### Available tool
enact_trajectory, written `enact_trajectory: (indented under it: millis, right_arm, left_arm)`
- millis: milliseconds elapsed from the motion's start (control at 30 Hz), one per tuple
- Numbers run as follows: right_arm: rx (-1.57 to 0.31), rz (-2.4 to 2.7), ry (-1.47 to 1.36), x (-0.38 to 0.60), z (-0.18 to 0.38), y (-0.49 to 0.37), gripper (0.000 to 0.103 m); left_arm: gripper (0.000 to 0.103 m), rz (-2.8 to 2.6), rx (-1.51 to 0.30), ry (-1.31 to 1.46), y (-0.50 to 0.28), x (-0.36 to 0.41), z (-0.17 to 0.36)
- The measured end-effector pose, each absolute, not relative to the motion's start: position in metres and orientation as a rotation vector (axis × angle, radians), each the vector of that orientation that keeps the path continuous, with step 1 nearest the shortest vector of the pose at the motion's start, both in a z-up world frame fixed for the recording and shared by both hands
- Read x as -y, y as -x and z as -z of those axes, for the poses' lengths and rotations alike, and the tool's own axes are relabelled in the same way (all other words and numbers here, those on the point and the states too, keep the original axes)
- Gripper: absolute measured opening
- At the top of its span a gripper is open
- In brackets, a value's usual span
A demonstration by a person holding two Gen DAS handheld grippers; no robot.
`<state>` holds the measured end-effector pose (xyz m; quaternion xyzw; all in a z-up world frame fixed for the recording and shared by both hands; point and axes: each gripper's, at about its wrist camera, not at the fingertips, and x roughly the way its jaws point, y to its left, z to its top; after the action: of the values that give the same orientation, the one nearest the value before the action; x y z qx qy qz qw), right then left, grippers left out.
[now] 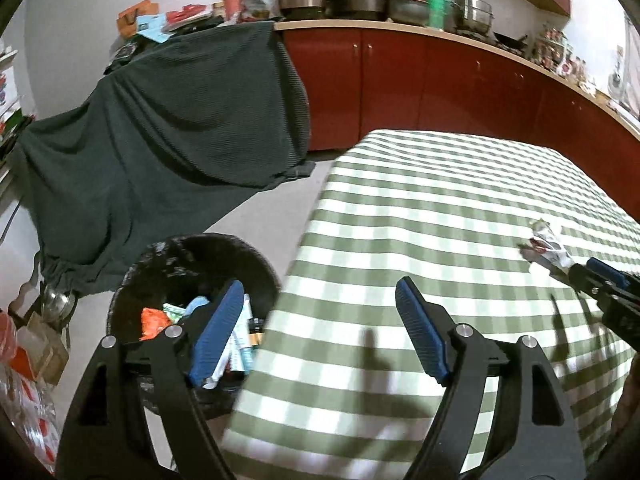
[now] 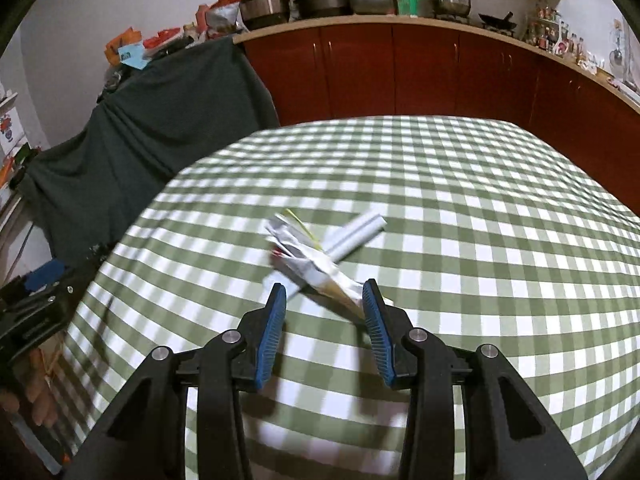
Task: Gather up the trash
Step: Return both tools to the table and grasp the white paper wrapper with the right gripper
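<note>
The right gripper [image 2: 325,294] hangs over the checked bench [image 2: 480,208], its fingers [image 2: 274,332] partly apart. A crumpled white wrapper [image 2: 316,258] lies ahead of them, its near end touching the inside of the right finger, clear of the left one; whether it is pinched I cannot tell. A pale tube [image 2: 352,238] lies crosswise under it. The left gripper [image 1: 320,292] stands wide and empty at the bench's left edge, its left finger above the black bin [image 1: 192,264] of trash.
</note>
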<state>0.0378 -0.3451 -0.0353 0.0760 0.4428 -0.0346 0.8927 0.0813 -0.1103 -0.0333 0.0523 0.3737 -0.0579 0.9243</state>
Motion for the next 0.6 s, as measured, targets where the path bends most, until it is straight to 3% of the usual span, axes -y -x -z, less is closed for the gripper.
enact_trajectory:
  millis: [600]
  right_arm:
    - [-0.930, 0.041, -0.125, 0.354, 0.034, -0.049, 0.040]
  left_arm:
    - [0.077, 0.150, -0.781, -0.141, -0.089, 0.137, 0.041]
